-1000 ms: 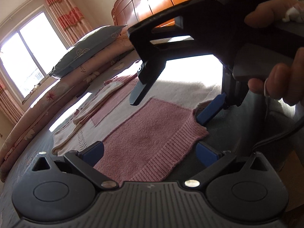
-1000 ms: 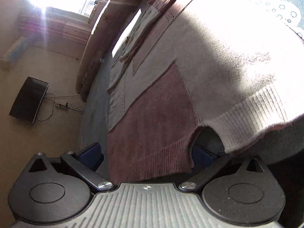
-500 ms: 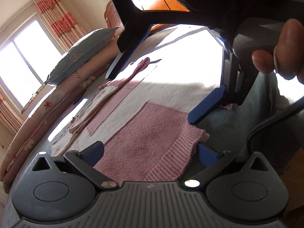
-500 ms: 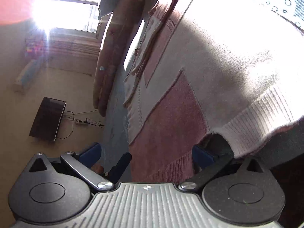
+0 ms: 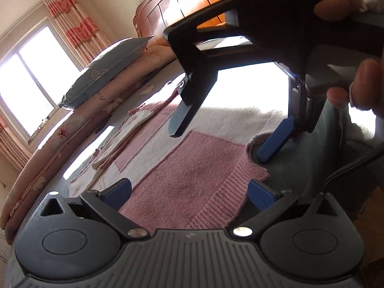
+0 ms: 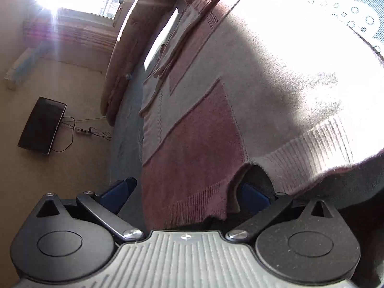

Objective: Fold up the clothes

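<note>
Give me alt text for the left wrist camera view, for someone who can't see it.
A pink and cream knit sweater lies flat on a bed, its ribbed hem between the open left gripper fingers. The right gripper, held in a hand, is open above it; a blue pillow and window lie behind.

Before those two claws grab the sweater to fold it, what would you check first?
1. Left gripper open: ok, jaws spread wide.
2. Right gripper open: ok, jaws apart.
3. Sweater hem between the left fingers: ok, the pink ribbed hem lies in the gap.
4. Hem between the right fingers: ok, though its right finger sits partly under a lifted bit of hem.
5. Sweater lying flat on the bed: mostly ok; the far end looks bunched.
6. Grippers clear of each other: cannot tell, they are close.
</note>
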Demonstrator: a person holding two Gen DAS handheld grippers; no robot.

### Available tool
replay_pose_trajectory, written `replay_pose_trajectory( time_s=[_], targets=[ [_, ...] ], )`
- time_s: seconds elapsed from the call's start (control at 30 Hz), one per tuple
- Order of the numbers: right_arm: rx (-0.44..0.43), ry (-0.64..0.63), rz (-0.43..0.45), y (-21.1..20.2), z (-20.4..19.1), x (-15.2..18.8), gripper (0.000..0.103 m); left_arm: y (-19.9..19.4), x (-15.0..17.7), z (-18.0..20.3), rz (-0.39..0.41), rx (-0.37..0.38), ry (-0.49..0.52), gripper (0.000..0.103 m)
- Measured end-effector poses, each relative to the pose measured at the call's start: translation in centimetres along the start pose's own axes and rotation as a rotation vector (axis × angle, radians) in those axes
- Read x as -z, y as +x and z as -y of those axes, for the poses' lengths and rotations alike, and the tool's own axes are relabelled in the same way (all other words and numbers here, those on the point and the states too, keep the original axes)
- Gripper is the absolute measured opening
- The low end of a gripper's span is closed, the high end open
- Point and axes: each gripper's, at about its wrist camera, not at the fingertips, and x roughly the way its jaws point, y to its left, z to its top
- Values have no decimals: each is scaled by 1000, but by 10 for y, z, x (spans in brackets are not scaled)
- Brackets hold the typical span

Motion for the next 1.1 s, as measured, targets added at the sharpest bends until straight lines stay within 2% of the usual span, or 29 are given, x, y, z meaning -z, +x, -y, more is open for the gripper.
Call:
replay_pose_trajectory(
  time_s=[0.17,0.37,0.6,0.73,0.83,1.0,1.07,1.1],
  targets=[
    [-38,20,-25,8,-1,2,103,-2,-2,1,18,32,-2,102],
    [-133,65,8,-4,4,0,103,15,-2,7,-4,37,14,102],
    [-119,5,-13,-13,-5,-7,103,25,-2,1,-23,-3,13,102],
    [-97,-109,23,-33,-22,-13,103,20,4,-10,-24,-32,5,102],
    [-19,-325,93,-56,-45,-15,103,17,12,-20,-32,-38,-22,102],
    [257,-878,151,-65,-88,11,101,12,21,-29,-38,-57,-38,102],
    [356,-1084,133,-55,-96,27,96,12,22,-32,-42,-59,-45,102],
    [385,-1175,103,-48,-98,36,90,12,22,-32,-44,-58,-49,102]
  ],
)
